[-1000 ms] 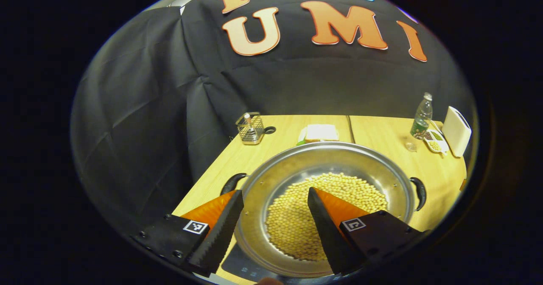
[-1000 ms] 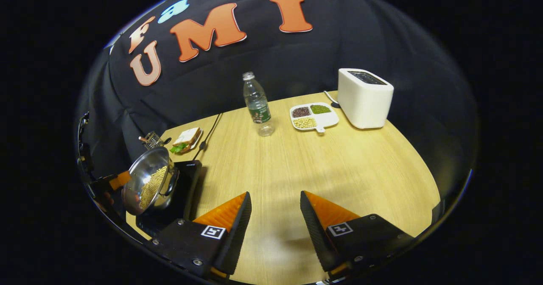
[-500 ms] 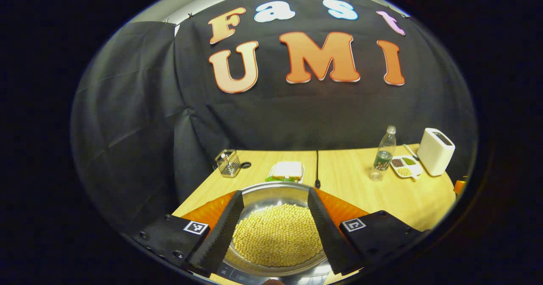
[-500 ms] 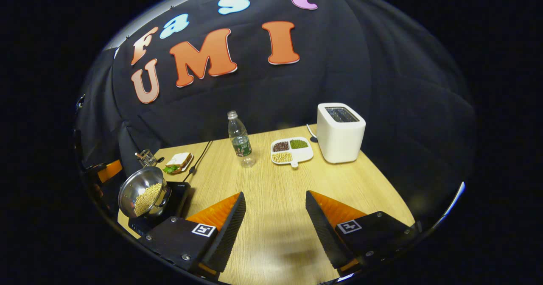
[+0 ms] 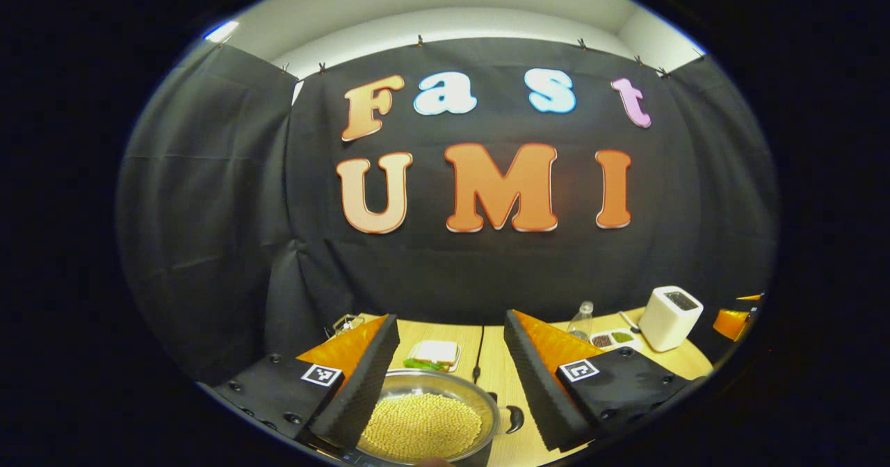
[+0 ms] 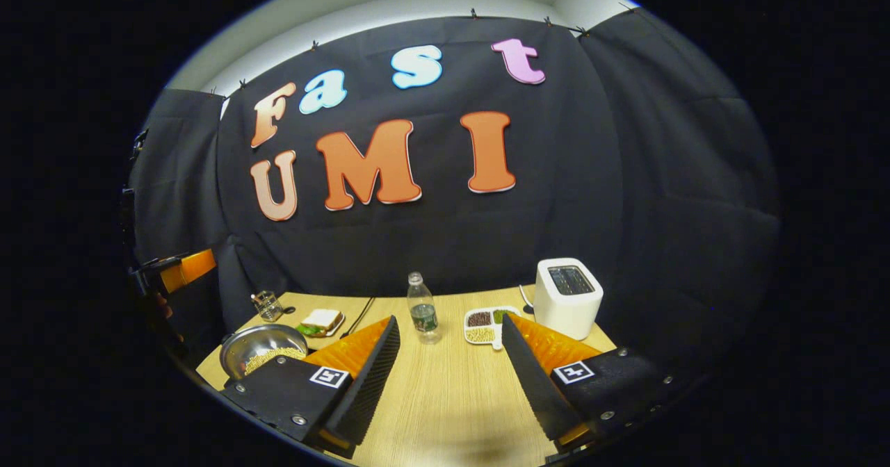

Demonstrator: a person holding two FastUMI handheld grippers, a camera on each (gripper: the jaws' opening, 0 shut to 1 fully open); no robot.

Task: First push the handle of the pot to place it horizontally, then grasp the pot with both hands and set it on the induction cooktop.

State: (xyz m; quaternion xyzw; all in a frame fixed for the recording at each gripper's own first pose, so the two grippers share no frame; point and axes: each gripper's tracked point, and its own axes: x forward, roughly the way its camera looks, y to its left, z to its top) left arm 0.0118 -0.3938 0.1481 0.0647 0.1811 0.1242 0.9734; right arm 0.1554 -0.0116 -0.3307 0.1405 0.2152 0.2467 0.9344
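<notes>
The steel pot [image 5: 424,422], filled with yellow beans, sits on the dark induction cooktop [image 5: 487,451] low in the left gripper view. One black side handle [image 5: 513,418] points right. My left gripper [image 5: 450,316] is open, raised above and behind the pot, touching nothing. In the right gripper view the pot [image 6: 259,350] lies far left on the wooden table [image 6: 445,397]. My right gripper [image 6: 450,318] is open over bare tabletop, well to the right of the pot. The left gripper [image 6: 177,271] shows at that view's left edge.
Behind the pot are a sandwich on a plate [image 6: 321,321], a wire holder [image 6: 267,306] and a black cable [image 6: 358,317]. Farther right stand a water bottle [image 6: 421,312], a divided dish of beans [image 6: 488,321] and a white toaster [image 6: 569,297].
Both grippers have drawn back from the table and tilted upward, staying open. The pot now looks smaller and lower in both views and has stayed on the cooktop.
</notes>
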